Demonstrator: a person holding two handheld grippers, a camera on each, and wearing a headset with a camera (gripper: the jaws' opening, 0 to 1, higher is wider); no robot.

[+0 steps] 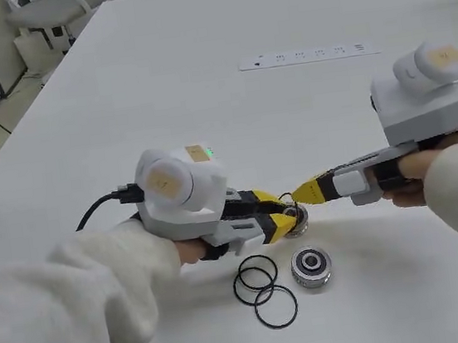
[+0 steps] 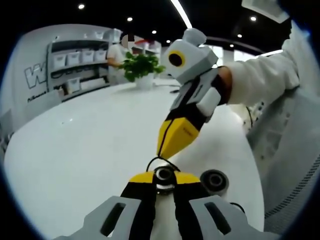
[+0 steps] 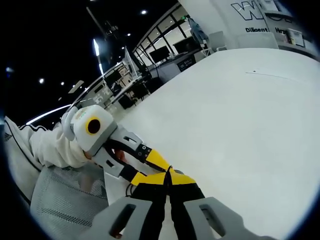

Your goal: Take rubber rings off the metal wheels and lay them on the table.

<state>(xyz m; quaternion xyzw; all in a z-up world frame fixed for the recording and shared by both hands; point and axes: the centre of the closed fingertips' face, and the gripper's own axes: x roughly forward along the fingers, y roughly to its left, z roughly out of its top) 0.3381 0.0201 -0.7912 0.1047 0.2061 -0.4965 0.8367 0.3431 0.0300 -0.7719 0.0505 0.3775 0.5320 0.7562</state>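
Note:
My left gripper (image 1: 286,220) (image 2: 164,180) is shut on a small metal wheel (image 1: 297,221) (image 2: 164,175), holding it just above the white table (image 1: 203,99). From the right, my right gripper (image 1: 298,196) (image 3: 169,178) meets it. Its yellow tips are shut on a thin black rubber ring (image 1: 285,199) (image 2: 158,162) that is stretched off that wheel. A second metal wheel (image 1: 311,267) (image 2: 214,181) lies flat on the table just below. Three loose black rings (image 1: 261,288) lie overlapping beside it.
A white strip with small markings (image 1: 308,55) lies further back on the table. A black cable (image 1: 98,208) trails from the left gripper. An office chair (image 1: 50,8) stands beyond the table's far-left corner. A potted plant (image 2: 140,65) sits at the table's far end.

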